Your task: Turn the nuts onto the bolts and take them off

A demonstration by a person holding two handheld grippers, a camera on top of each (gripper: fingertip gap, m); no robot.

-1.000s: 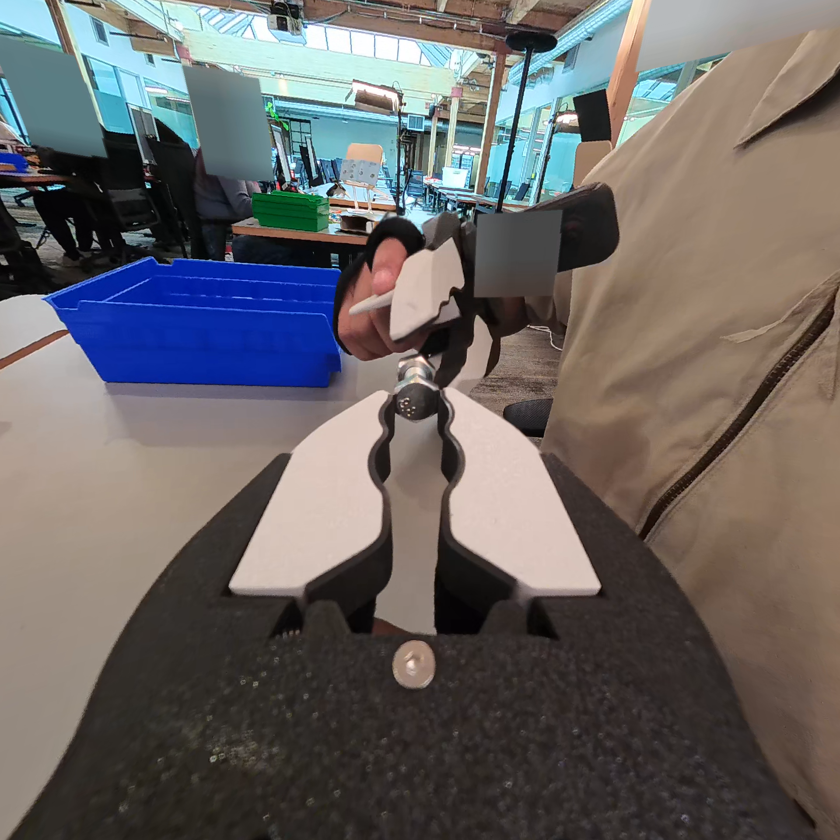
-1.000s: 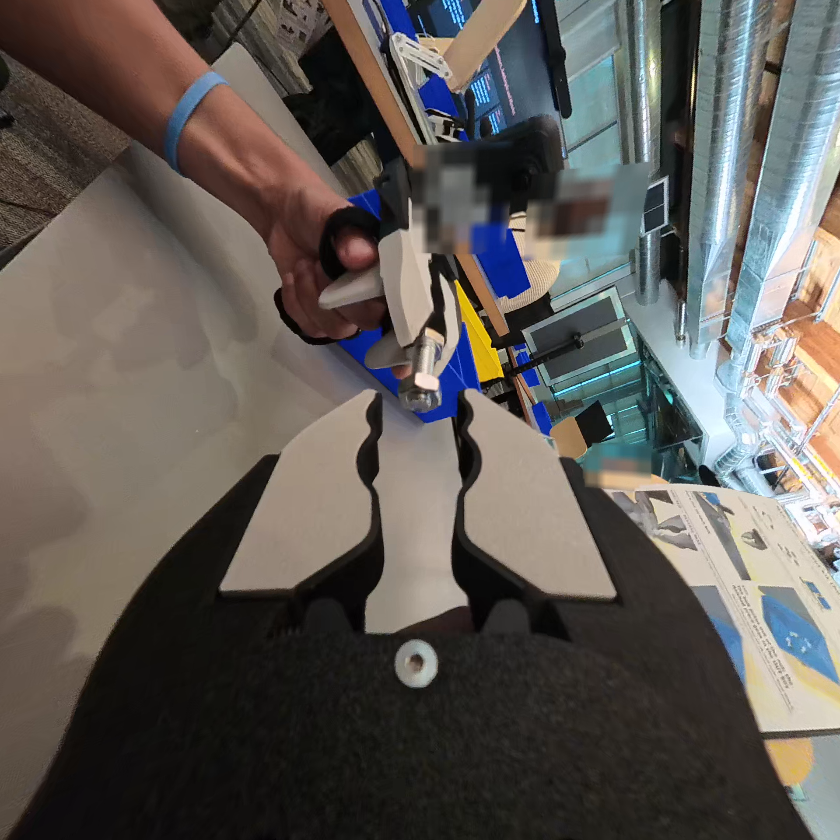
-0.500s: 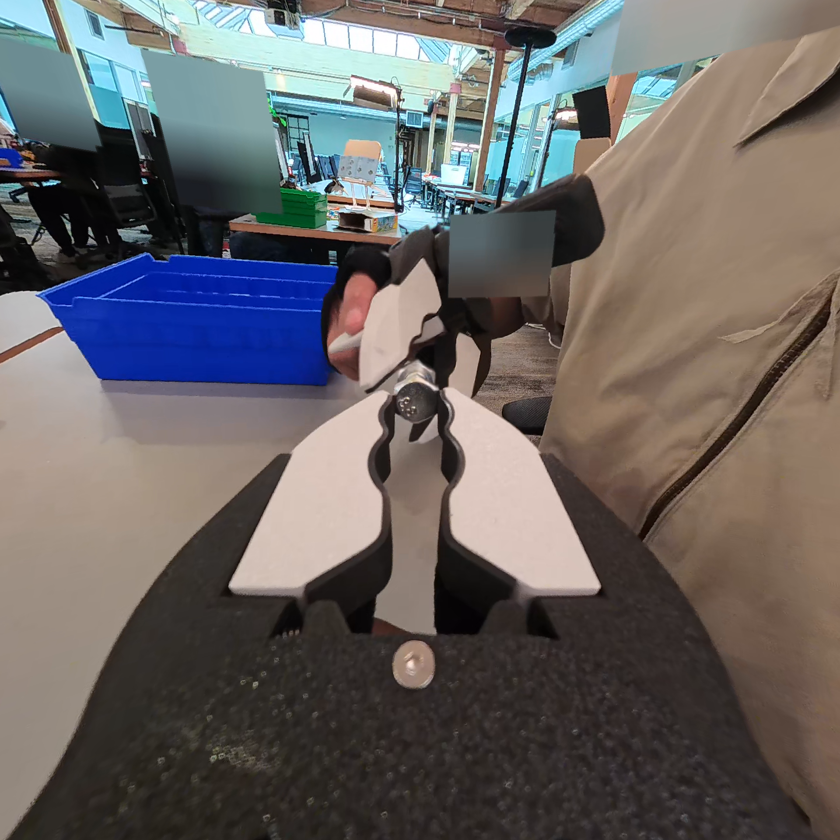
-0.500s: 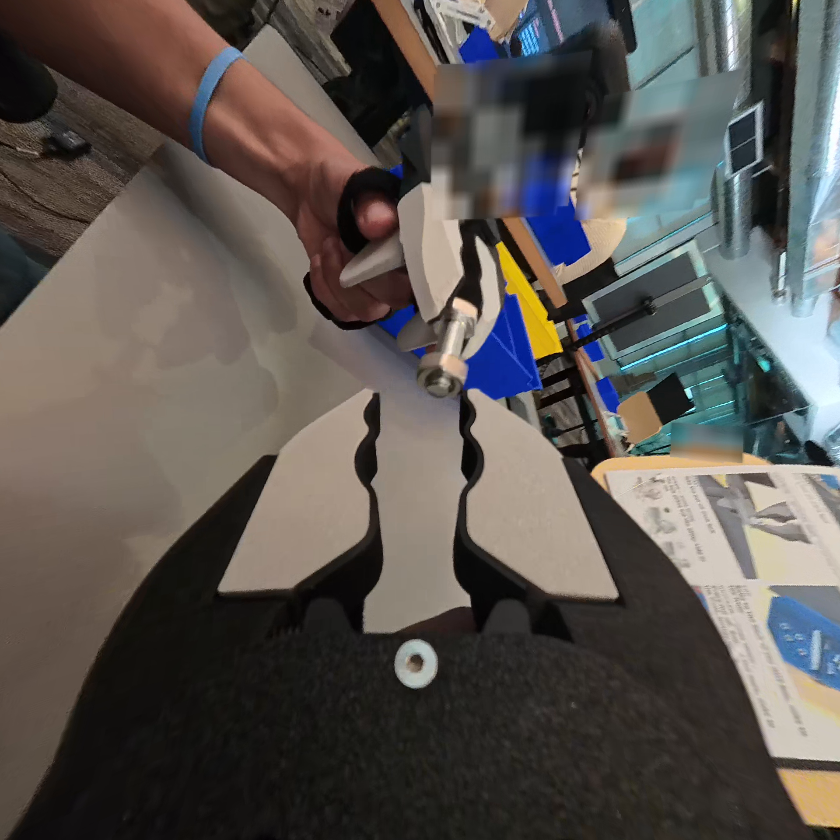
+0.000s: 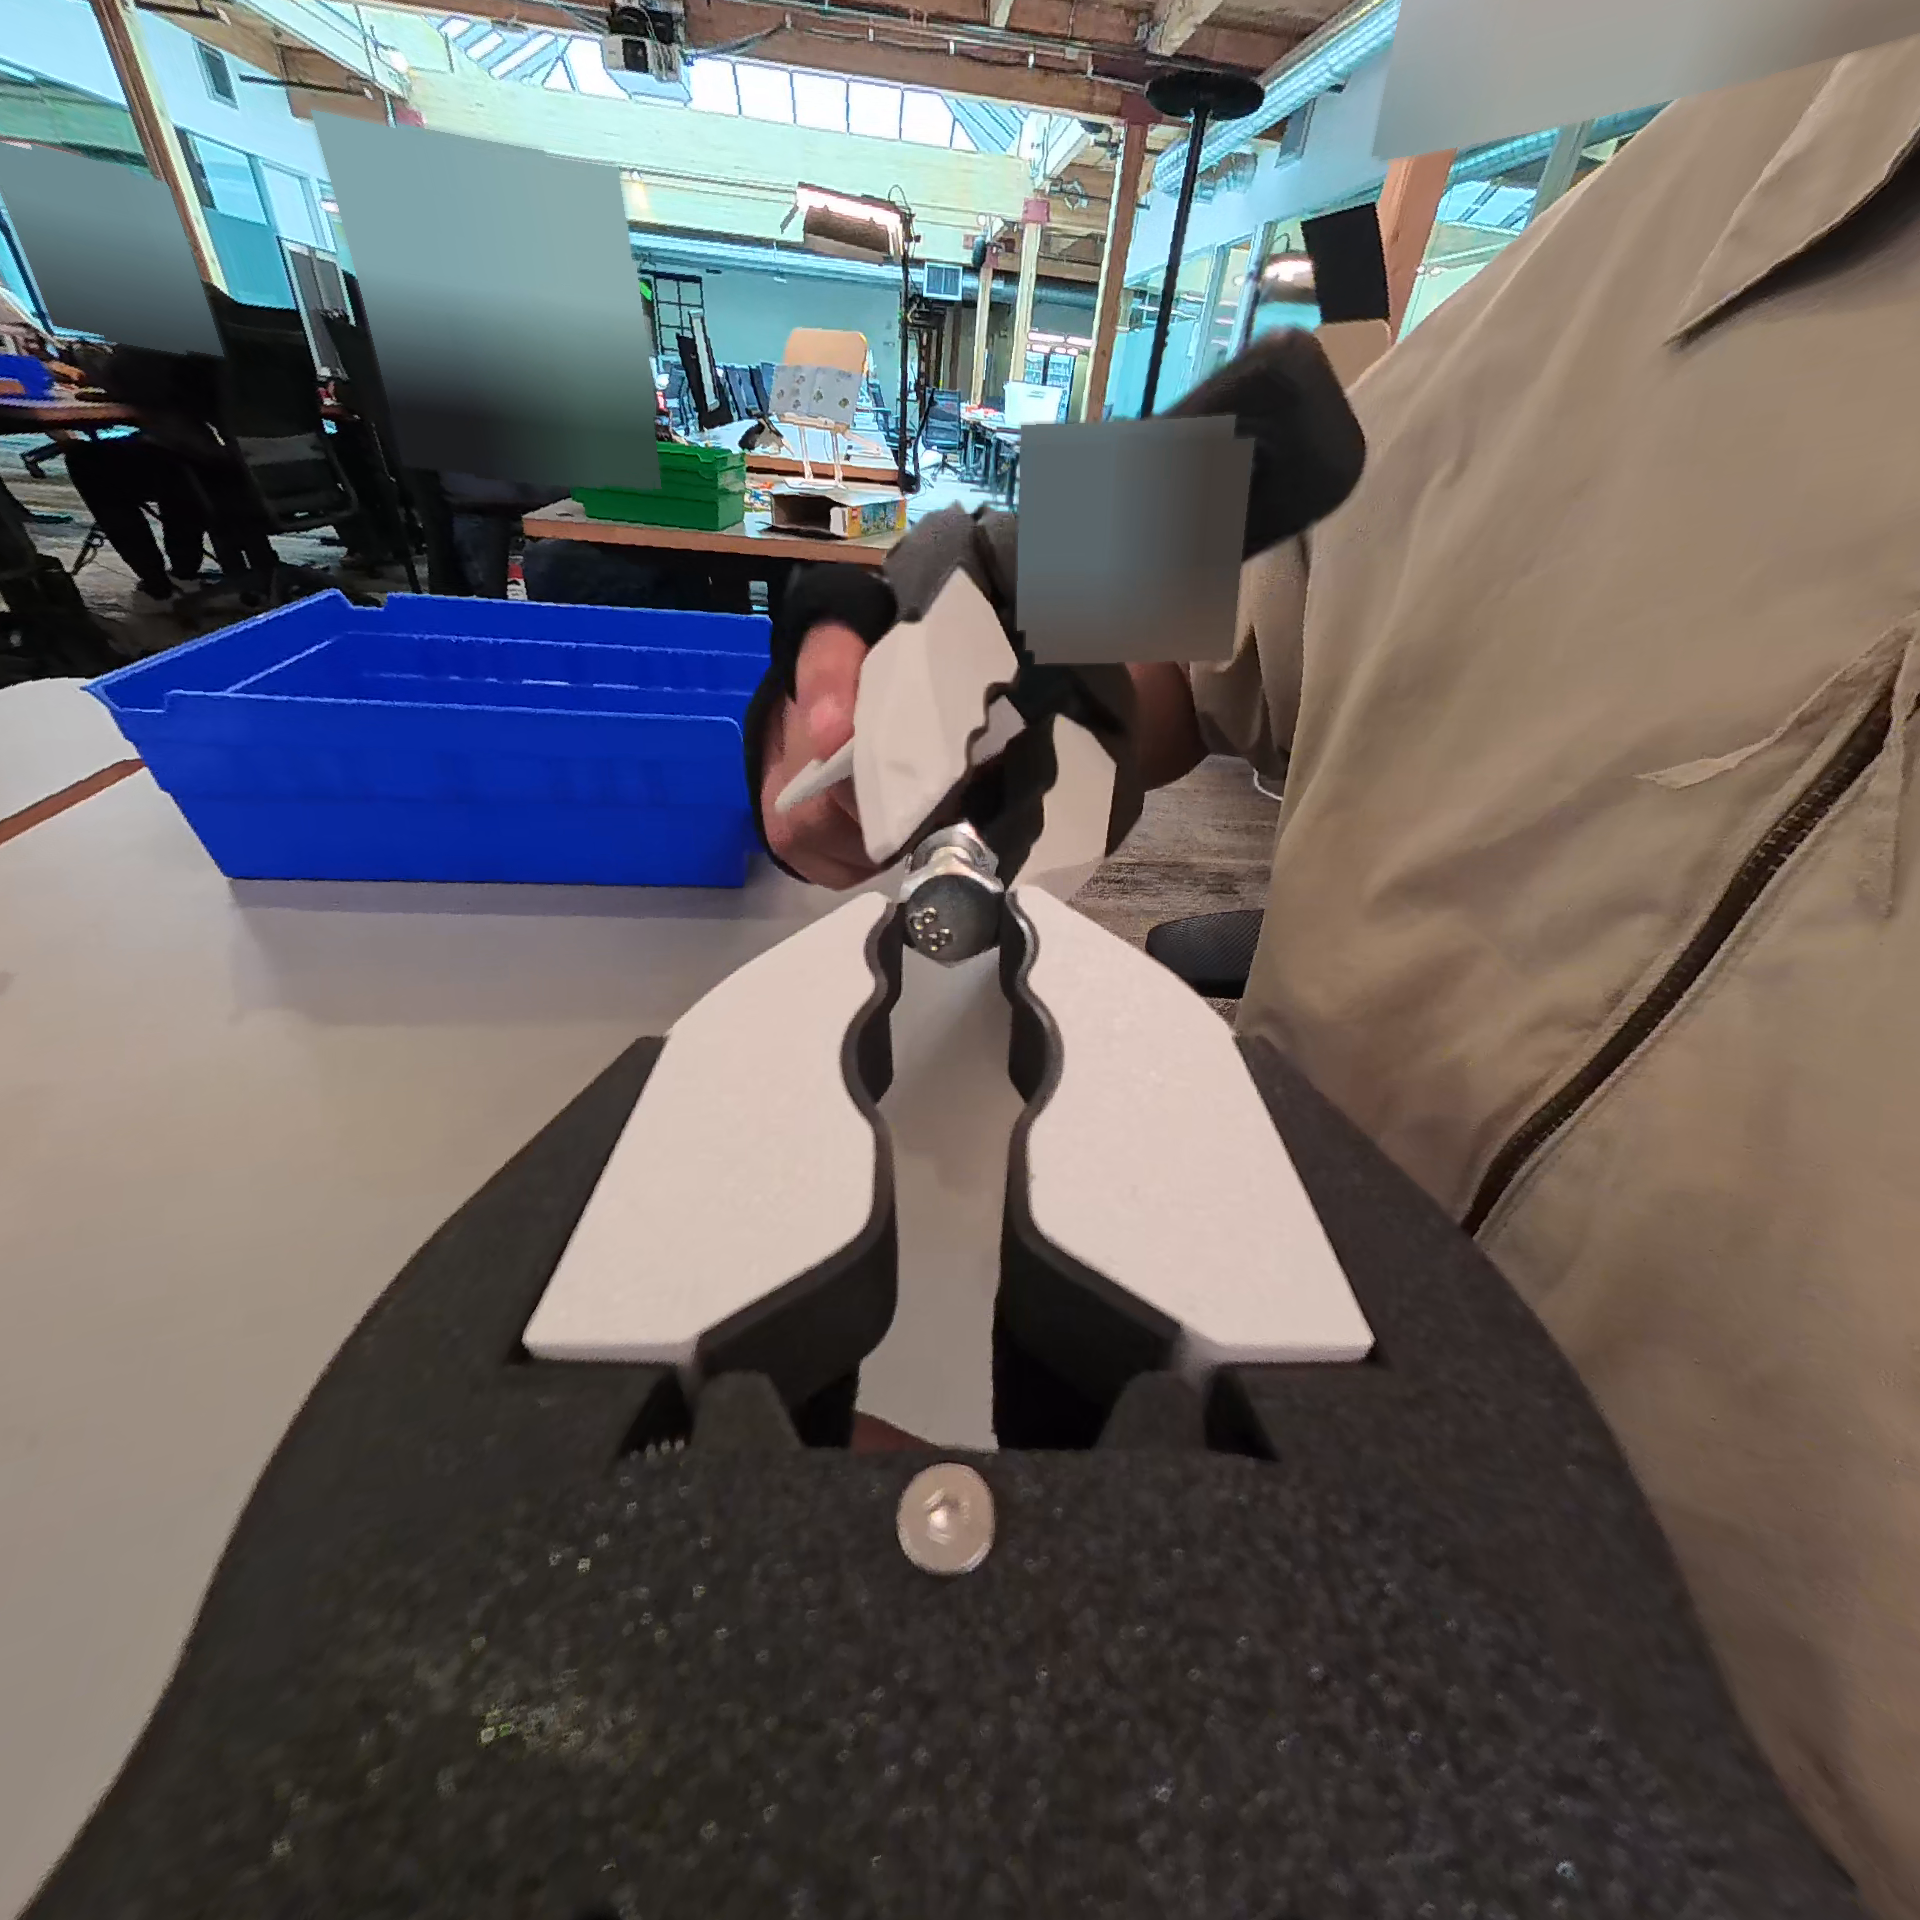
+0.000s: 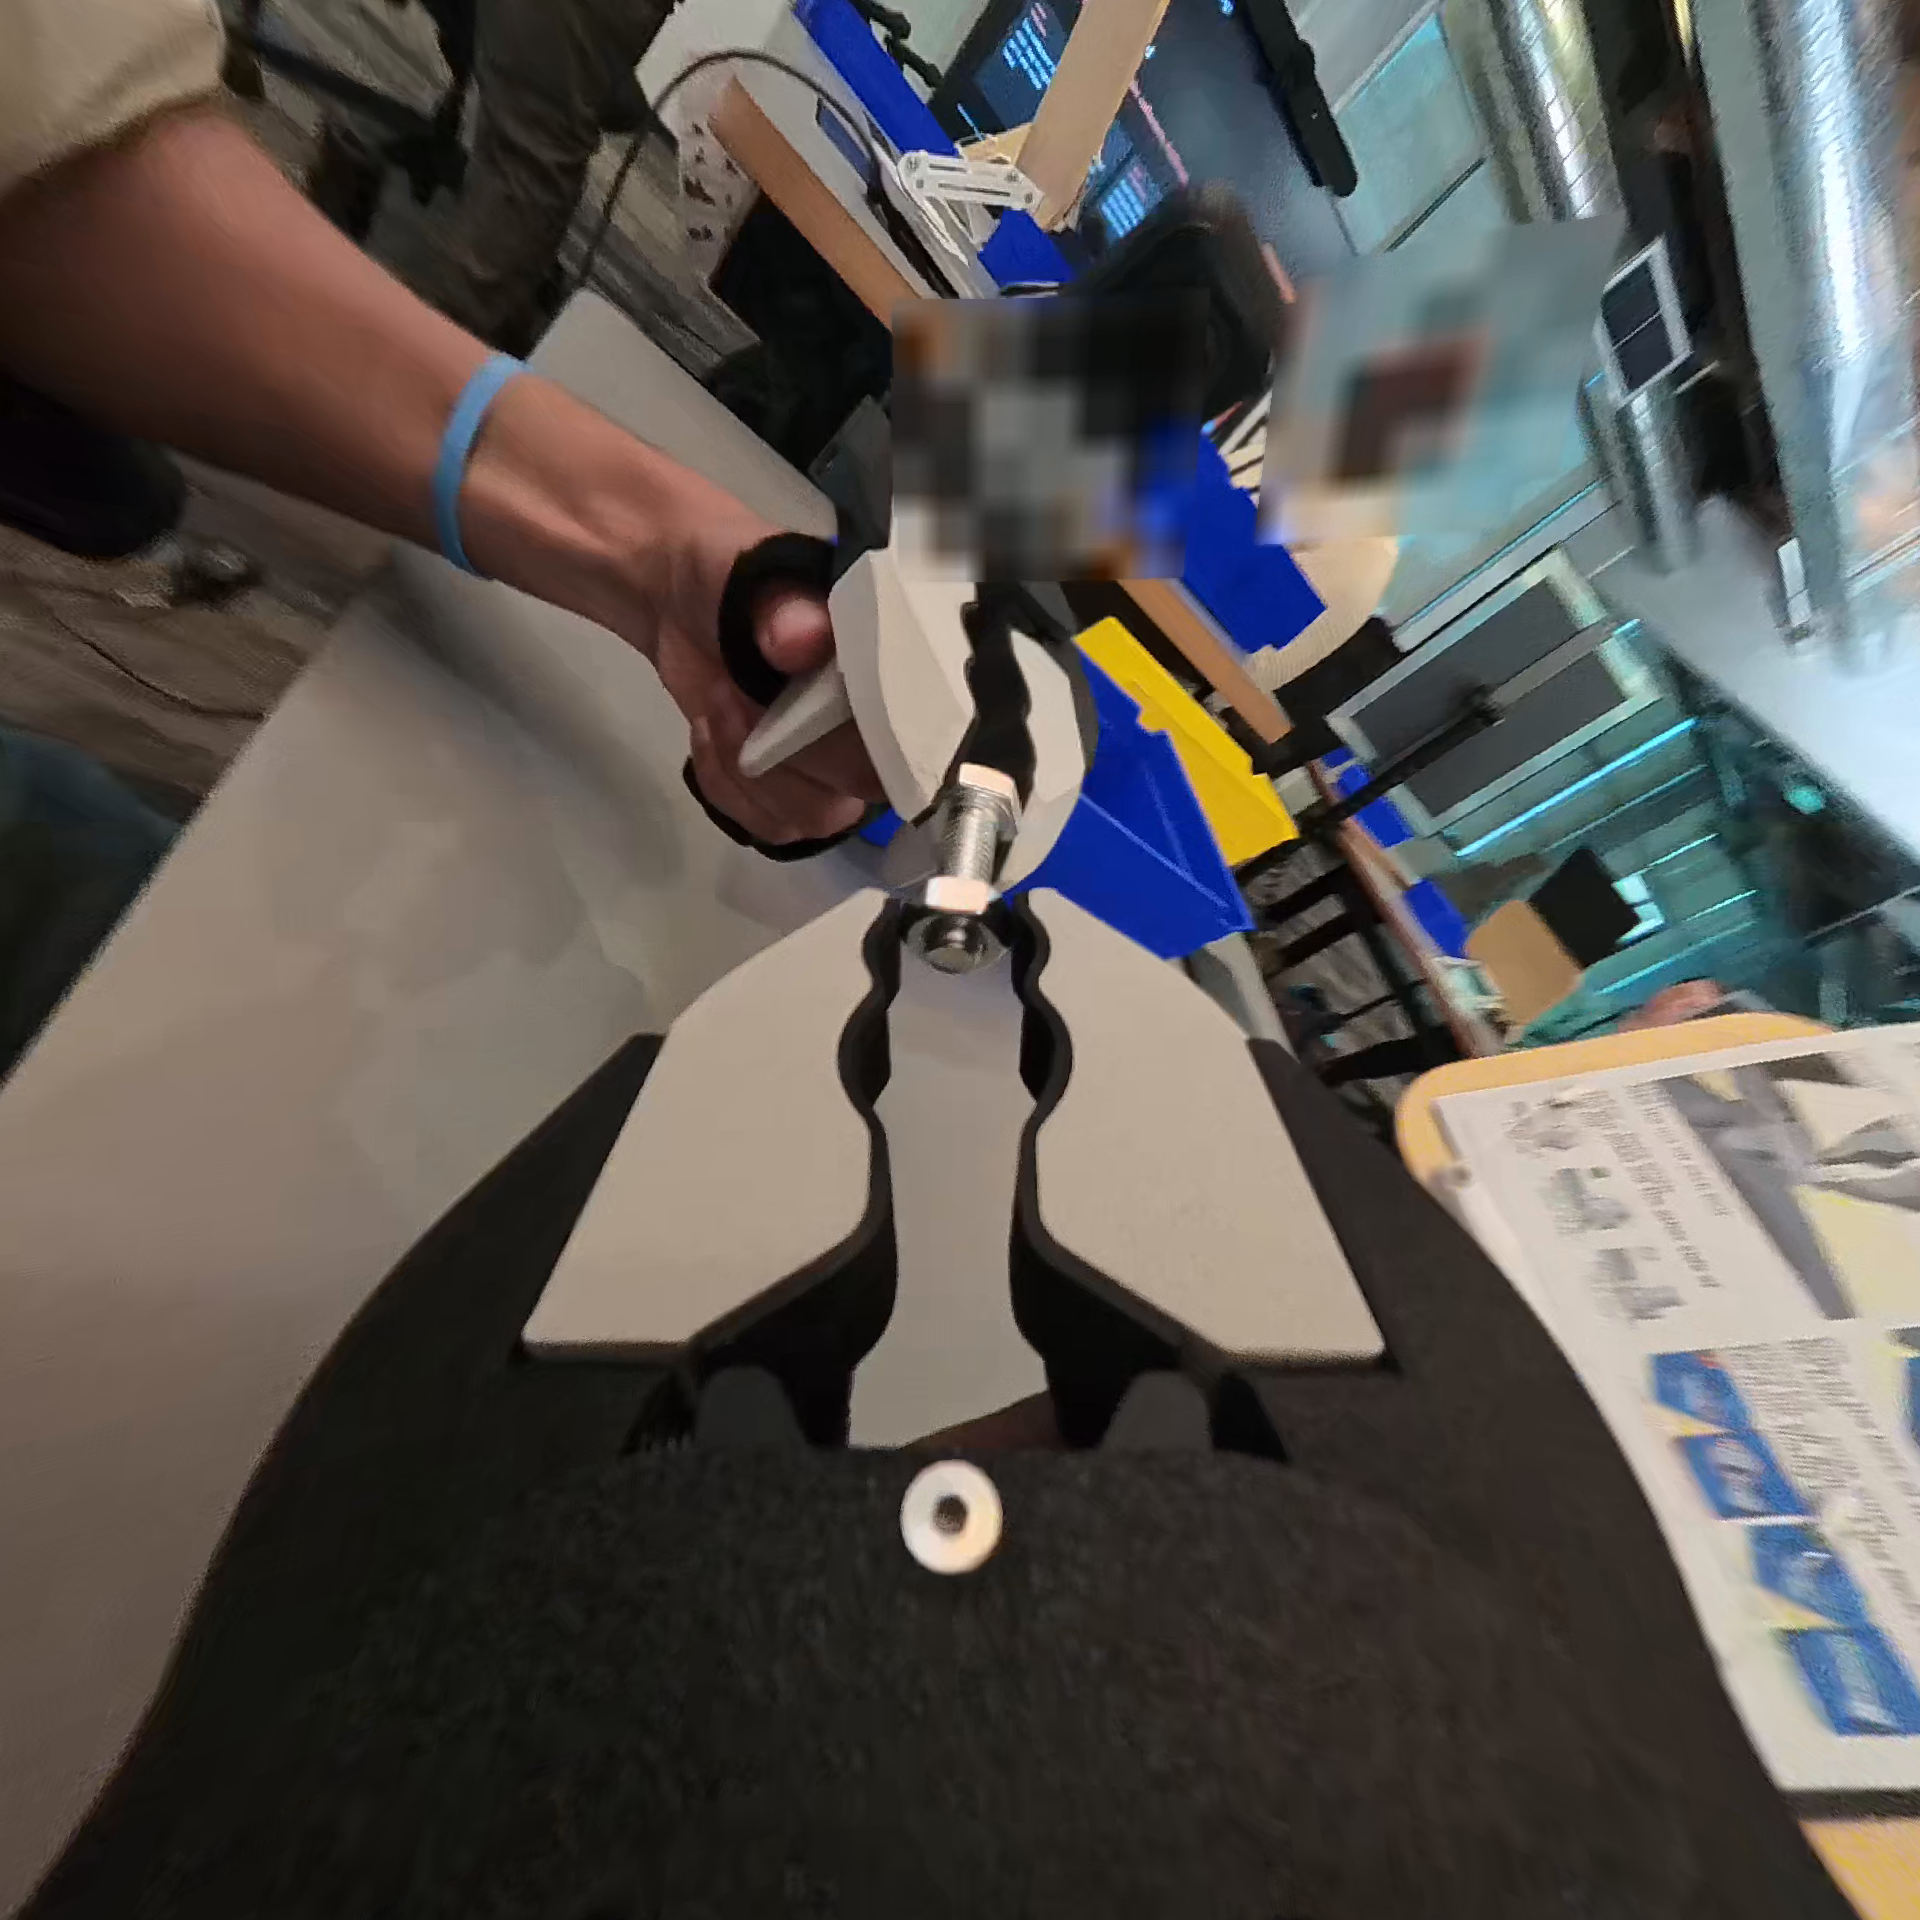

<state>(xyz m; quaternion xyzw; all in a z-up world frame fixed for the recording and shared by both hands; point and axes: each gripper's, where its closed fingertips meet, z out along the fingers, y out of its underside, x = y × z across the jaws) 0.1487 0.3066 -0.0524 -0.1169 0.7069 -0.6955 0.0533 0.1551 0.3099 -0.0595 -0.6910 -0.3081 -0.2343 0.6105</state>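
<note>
Left wrist view showed my left tongs (image 5: 951, 930) closed on the bolt (image 5: 948, 920) head at frame center, above the grey surface (image 5: 312, 1091). Right wrist view showed my right tongs (image 6: 951, 935) closed on the nut (image 6: 954, 914) at the bolt's threaded end, a blue bin (image 5: 447, 748) at middle left.
</note>
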